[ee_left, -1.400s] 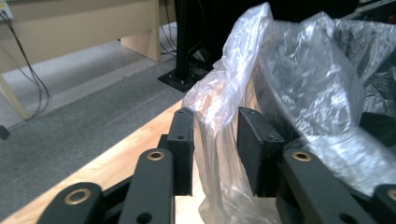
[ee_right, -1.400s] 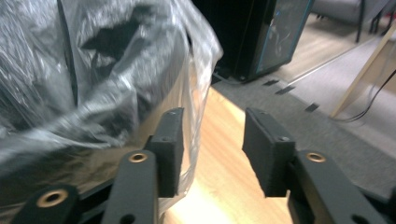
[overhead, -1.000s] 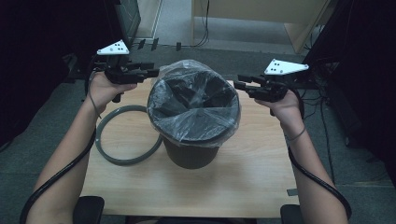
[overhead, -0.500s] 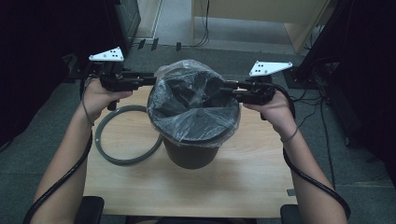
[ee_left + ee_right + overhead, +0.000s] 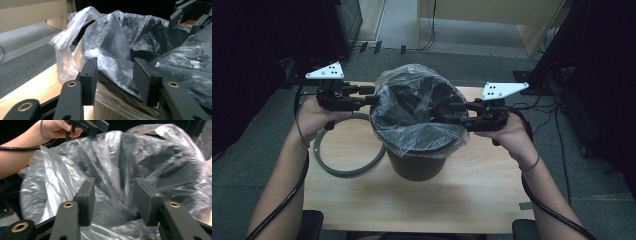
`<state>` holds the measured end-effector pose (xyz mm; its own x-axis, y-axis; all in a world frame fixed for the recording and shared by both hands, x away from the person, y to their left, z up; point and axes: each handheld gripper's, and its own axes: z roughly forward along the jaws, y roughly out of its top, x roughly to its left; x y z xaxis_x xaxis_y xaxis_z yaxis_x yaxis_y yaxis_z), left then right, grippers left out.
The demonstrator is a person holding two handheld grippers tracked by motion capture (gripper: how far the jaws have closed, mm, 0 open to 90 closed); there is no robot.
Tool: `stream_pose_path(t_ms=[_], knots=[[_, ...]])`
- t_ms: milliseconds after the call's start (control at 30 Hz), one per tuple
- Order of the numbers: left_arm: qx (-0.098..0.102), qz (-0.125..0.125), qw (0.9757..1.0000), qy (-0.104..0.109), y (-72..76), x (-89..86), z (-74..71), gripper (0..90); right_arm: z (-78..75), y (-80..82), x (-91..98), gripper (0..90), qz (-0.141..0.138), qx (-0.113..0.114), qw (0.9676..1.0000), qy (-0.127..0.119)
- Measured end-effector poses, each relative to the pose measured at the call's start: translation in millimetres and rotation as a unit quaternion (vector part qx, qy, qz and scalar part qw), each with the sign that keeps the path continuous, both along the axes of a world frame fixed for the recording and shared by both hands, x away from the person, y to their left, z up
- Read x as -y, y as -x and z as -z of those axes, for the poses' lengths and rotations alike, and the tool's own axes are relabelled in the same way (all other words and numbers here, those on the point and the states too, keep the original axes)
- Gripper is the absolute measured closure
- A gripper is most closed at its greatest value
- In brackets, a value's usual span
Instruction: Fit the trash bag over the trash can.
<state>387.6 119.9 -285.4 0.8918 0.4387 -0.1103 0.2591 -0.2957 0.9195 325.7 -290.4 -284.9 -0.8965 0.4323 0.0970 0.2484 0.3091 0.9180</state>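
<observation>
Two grippers flank one dark bin (image 5: 416, 165) that stands near the middle of a wooden table (image 5: 452, 200). A clear plastic bag (image 5: 412, 127) lines the bin: its film drapes over the rim and hangs part way down the outer wall, while loose folds sag into the opening and rise in a crumpled peak at the far side.

Left of the bin, a grey ring (image 5: 343, 171) lies flat on the table top, its right arc passing close to the bin's base; whether the two touch cannot be judged from the high view.

The left gripper (image 5: 371, 96) is held level at the bin's left rim, pointing toward the bin. In the left gripper view its jaws stand about half apart, having just been opening, with a fold of bag film and the rim edge between them; the pads do not appear to press on the film.

The right gripper (image 5: 446, 113) is held level over the bin's right rim, its tips reaching inward above the bag. In the right gripper view its jaws also stand about half apart, having just been opening, with loose film behind the gap and nothing clamped.

A black cable (image 5: 287, 200) trails back along each forearm.
</observation>
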Motion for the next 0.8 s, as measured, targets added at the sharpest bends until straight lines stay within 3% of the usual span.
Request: stream_pose_path(t_ms=[133, 467, 667, 800], knots=[[-0.004, -0.004, 1.0000, -0.006, 6.9, 2.0, -0.5, 51.6, -0.8, 10.5, -2.1, 46.4, -0.012, 0.005, 0.9999, 0.005], [0.018, 0.010, 0.9998, -0.007, 32.6, -4.6, -11.0, 48.9, -6.6, 34.0, 6.0, 46.0, -0.010, 0.017, 0.9997, -0.013], [0.008, 0.000, 0.9999, 0.007, 29.3, -10.6, -6.6, 48.3, -16.0, 38.9, 5.1, 45.0, -0.025, 0.005, 0.9988, -0.041], [0.001, -0.006, 1.0000, 0.007, 23.6, -12.0, -0.8, 46.6, -13.0, 41.1, -7.6, 45.4, -0.044, -0.002, 0.9986, -0.031]])
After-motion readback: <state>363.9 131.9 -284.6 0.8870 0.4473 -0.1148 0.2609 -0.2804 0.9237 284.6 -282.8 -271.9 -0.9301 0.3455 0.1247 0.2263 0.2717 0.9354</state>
